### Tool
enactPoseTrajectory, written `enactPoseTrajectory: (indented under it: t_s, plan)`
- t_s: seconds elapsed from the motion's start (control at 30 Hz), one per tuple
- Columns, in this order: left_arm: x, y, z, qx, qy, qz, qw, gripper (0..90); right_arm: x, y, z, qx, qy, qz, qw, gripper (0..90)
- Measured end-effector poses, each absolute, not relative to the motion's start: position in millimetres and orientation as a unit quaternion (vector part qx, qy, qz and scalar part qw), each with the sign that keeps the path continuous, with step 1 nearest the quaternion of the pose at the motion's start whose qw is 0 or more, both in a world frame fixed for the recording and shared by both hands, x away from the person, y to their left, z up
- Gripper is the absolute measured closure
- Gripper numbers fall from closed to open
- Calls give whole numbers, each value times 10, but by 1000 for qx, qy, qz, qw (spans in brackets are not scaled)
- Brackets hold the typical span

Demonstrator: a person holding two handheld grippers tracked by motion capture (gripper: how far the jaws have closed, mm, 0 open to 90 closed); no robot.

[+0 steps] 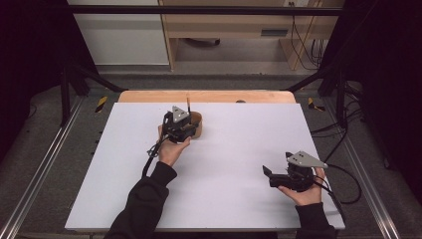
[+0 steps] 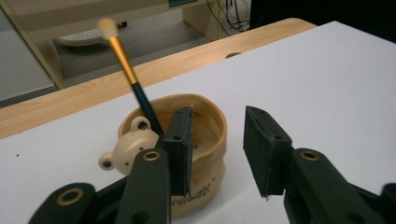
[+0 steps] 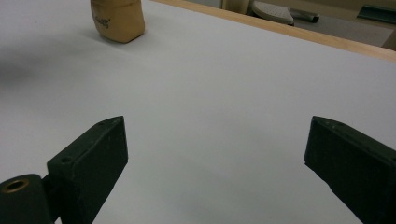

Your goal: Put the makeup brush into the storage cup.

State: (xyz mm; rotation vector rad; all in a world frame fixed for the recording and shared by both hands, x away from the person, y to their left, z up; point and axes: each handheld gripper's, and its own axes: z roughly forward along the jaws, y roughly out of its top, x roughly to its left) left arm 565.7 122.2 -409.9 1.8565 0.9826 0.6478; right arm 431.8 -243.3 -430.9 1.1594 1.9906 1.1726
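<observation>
A tan ceramic cup point(image 2: 208, 163) with a small bear head point(image 2: 133, 145) on its side stands at the back of the white board. A brush point(image 2: 134, 86) with a dark and gold handle and a pale tip leans inside it, bristles up. My left gripper point(image 2: 218, 140) hovers just in front of the cup, jaws apart with nothing between them. In the high view the cup point(image 1: 198, 125) and brush point(image 1: 188, 103) sit right behind the left gripper point(image 1: 186, 122). My right gripper point(image 1: 276, 166) rests open near the front right, and its own view shows the right gripper point(image 3: 215, 144) above bare board.
The white board point(image 1: 239, 149) covers a wooden table whose edge point(image 1: 209, 96) shows at the back. Cables point(image 1: 343, 174) trail off the right side. The cup point(image 3: 116, 18) is far from the right gripper. A dark frame and floor surround the table.
</observation>
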Motion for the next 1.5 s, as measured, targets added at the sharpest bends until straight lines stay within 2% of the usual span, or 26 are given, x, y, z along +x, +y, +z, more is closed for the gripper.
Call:
enactPoseTrajectory:
  t_s: [0.33, 0.83, 1.1, 1.33, 1.5]
  plan:
    - [5288, 1441, -3993, 751, 386, 259, 469, 509, 4298, -2428, -4285, 430, 738, 440, 276, 63]
    - [4768, 1727, -4041, 756, 373, 246, 477, 389, 4260, -2418, -4242, 427, 736, 447, 276, 56]
    - [4582, 1936, -4138, 748, 394, 250, 473, 301, 4249, -2422, -4238, 423, 737, 447, 279, 48]
    - [4476, 2167, -4211, 728, 424, 251, 476, 188, 4235, -2416, -4239, 424, 738, 446, 277, 43]
    - [4416, 2304, -4225, 722, 433, 254, 476, 151, 4225, -2425, -4242, 424, 738, 445, 279, 40]
